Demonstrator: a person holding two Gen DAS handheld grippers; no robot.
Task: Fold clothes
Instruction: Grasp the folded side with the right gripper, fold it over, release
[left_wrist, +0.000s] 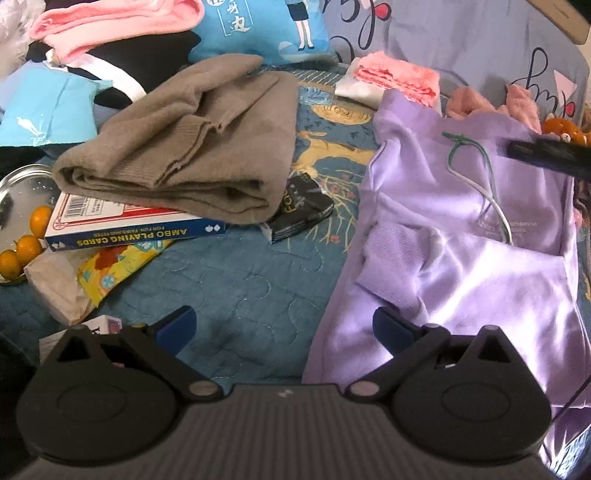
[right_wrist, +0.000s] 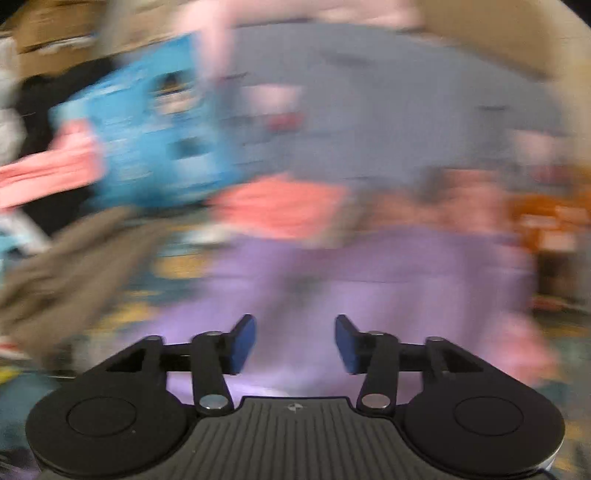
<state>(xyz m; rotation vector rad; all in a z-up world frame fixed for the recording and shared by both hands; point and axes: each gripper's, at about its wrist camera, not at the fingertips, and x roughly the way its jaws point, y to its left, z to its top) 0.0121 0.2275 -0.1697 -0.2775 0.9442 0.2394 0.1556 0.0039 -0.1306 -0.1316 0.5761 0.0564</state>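
We count the brown sweater (left_wrist: 177, 147) folded, ahead-left of the left gripper (left_wrist: 284, 328). Purple hoodie (left_wrist: 461, 236) lies half-folded ahead-right of it, below the right gripper (right_wrist: 294, 341). Both grippers gape, holding nothing. Hoodie, we judge, needs finishing.

Folded sweater (left_wrist: 184, 147) atop card box (left_wrist: 129, 229), left of hoodie (left_wrist: 461, 240).

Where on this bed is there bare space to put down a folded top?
The blue quilt is bare between the playing cards box, the black packet and the purple sweatshirt, just ahead of the left gripper. The left edge and far side are crowded with clothes, fruit and pillows.
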